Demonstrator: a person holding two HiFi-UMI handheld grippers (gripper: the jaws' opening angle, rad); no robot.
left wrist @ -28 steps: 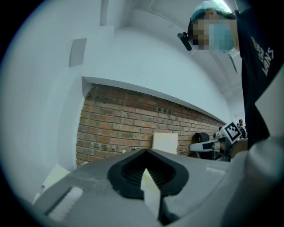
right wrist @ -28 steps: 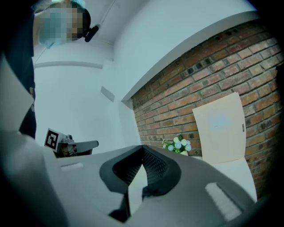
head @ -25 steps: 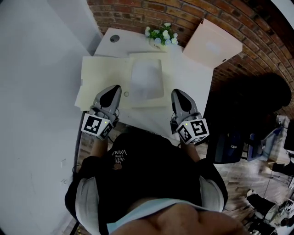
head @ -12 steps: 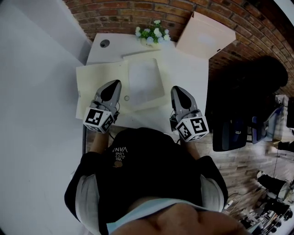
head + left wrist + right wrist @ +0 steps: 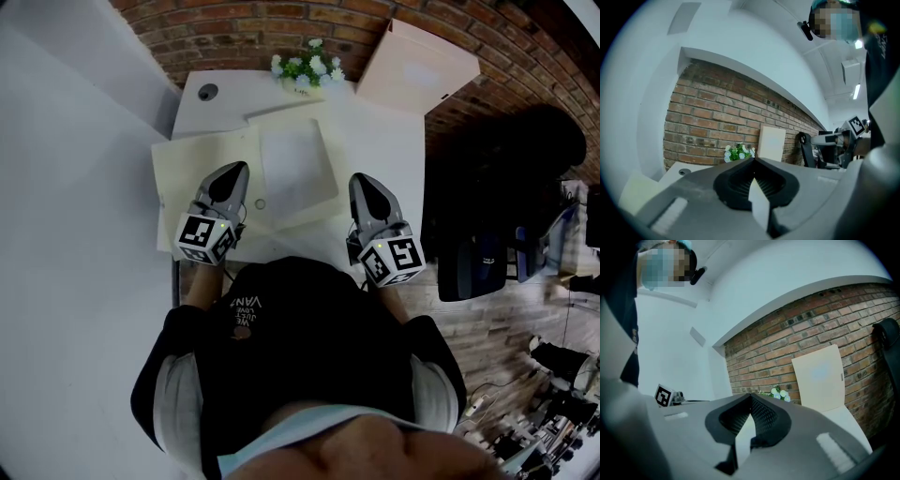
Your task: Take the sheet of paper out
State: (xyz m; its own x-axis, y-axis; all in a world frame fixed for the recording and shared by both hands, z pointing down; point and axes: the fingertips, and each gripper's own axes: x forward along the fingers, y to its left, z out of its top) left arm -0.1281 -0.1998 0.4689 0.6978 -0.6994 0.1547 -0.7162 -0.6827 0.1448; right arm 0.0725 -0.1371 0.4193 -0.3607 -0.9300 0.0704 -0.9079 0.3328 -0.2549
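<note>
Both point level: left gripper (image 5: 236, 171), right gripper (image 5: 361, 180).

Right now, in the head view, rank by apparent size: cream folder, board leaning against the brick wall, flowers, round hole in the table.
1. cream folder
2. board, which stands farther from the camera, so its true size is unsure
3. flowers
4. round hole

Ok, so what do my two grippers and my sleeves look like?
Both the left gripper and right gripper are grey shells tapering to a point, lined with black ribbed pads. Each carries a white cube with black square markers. You wear a black top with white lettering and pale sleeves.
</note>
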